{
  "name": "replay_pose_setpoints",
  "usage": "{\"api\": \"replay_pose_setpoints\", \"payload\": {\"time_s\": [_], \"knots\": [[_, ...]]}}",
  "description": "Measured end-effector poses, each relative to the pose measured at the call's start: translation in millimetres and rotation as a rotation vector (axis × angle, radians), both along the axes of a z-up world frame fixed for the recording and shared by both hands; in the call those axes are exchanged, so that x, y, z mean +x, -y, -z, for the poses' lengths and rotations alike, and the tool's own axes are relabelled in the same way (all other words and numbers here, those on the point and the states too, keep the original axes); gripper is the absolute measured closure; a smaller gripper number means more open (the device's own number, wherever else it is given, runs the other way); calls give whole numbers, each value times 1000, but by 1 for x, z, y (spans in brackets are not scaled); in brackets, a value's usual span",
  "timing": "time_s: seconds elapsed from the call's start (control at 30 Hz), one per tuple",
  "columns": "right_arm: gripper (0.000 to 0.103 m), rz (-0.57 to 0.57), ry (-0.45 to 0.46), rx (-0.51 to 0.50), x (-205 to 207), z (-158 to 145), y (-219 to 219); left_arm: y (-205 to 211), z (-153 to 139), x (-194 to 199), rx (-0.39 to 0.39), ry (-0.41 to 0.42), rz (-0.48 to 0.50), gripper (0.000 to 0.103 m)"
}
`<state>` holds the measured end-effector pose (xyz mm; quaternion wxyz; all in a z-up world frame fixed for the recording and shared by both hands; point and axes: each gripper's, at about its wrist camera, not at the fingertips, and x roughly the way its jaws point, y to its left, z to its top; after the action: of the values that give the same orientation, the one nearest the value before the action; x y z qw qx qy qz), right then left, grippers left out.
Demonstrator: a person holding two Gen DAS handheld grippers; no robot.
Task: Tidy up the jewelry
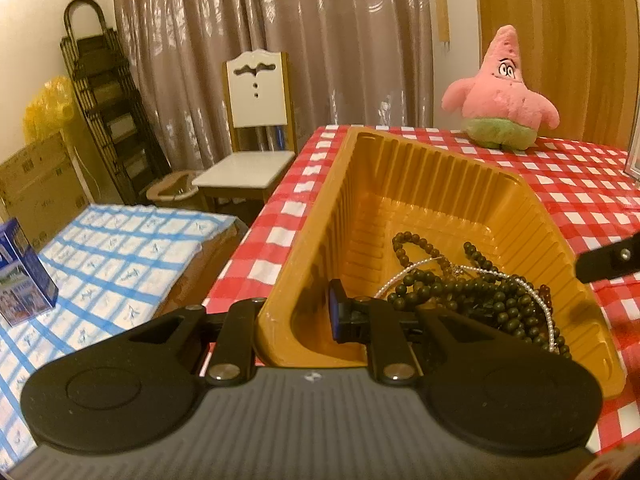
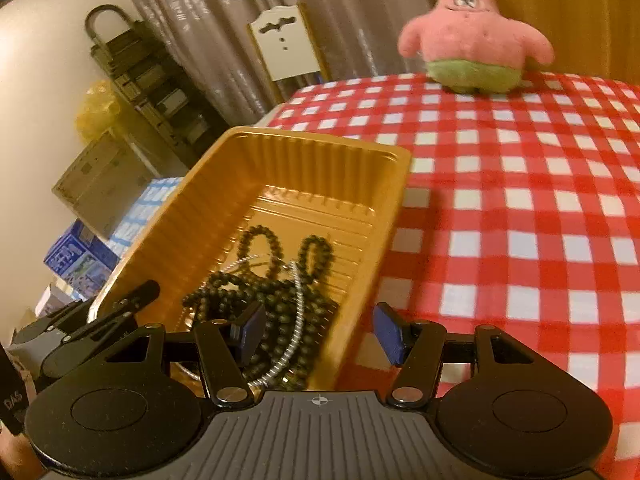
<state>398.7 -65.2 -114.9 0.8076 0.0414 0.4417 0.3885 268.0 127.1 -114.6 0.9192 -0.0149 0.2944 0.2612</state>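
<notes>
Where the tangle of dark round-bead strands and thin pearly-white chains (image 1: 476,300) lies heaped in the near end of the ribbed, golden-orange plastic tray (image 1: 360,184), both claws sit close by it. The left gripper (image 1: 298,314) is clamped on the tray's near-left wall, one finger outside the rim and the blue-padded one inside, with the beads just to the right of that inner pad. In the right wrist view the same jewelry pile (image 2: 272,300) lies directly ahead of the right gripper (image 2: 318,334), whose jaws stand wide apart and press on nothing; its left blue pad hangs over the beads inside the tray (image 2: 224,184), while the right pad is outside the tray's right wall, above the cloth. The tray rests near the left edge of a table covered in red-and-white checked cloth (image 2: 520,200). At the table's far side stands a pink star-shaped plush toy with green shorts (image 1: 502,92). Beyond the table are a white wooden chair (image 1: 256,120) and grey-brown curtains (image 1: 280,40).
</notes>
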Motion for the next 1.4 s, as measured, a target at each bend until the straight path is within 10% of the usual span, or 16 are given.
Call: {"api": "replay_pose_setpoints", "payload": {"time_s": [0.67,0.9,1.4], "knots": [[43,55,-42,-33,-6,6,10,-30,22,1,-192,-53,-36,82],[41,54,-15,-45,-10,4,10,-31,20,-1,-220,-53,-57,36],[30,86,84,-95,-42,-7,44,-6,-13,-38,-136,-39,-105,19]]}}
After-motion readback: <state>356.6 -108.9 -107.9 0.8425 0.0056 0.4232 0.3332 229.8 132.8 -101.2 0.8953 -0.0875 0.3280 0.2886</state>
